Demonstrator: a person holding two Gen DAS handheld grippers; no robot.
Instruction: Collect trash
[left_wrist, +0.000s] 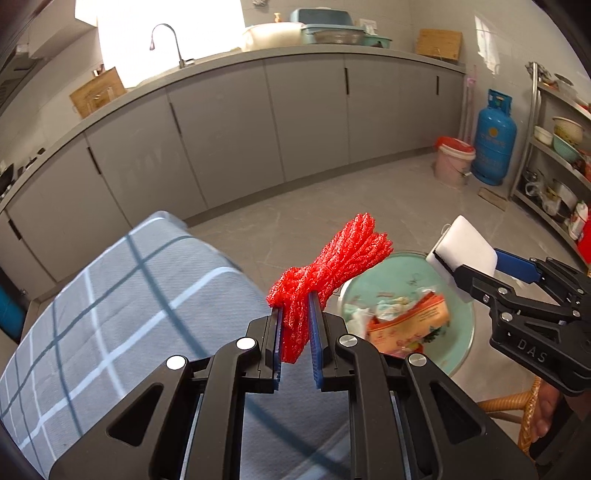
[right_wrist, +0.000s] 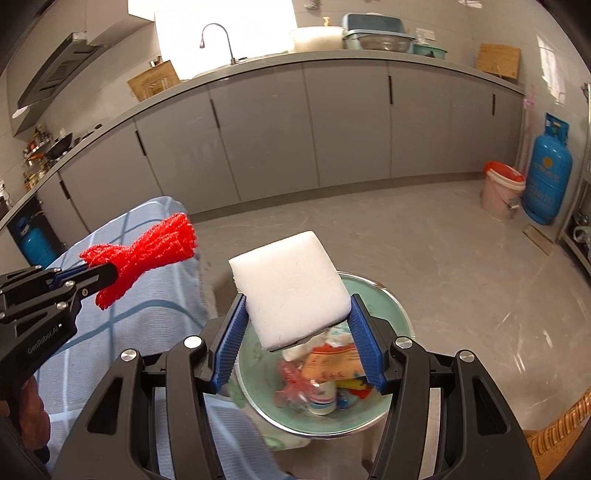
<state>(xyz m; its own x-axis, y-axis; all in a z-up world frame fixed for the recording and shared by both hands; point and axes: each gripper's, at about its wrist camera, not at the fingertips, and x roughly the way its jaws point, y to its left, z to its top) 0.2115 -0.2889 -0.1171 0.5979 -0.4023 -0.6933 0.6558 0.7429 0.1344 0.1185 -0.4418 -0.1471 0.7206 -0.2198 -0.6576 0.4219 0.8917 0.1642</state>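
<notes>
My left gripper (left_wrist: 295, 321) is shut on a red foam net (left_wrist: 328, 266) and holds it above the edge of the checked tablecloth (left_wrist: 122, 295). It also shows in the right wrist view (right_wrist: 107, 271) with the red net (right_wrist: 147, 251). My right gripper (right_wrist: 295, 306) is shut on a white foam block (right_wrist: 290, 288) and holds it over a pale green basin (right_wrist: 391, 317) of wrappers and scraps. In the left wrist view the right gripper (left_wrist: 452, 264) holds the white block (left_wrist: 467, 247) just right of the basin (left_wrist: 458, 317).
Grey kitchen cabinets (left_wrist: 258, 122) run along the back under a counter with a tap (left_wrist: 166, 40). A pink bucket (left_wrist: 452, 160) and a blue gas cylinder (left_wrist: 493, 136) stand at the far right by a metal shelf rack (left_wrist: 554, 155). A wicker chair (left_wrist: 517, 410) is at the lower right.
</notes>
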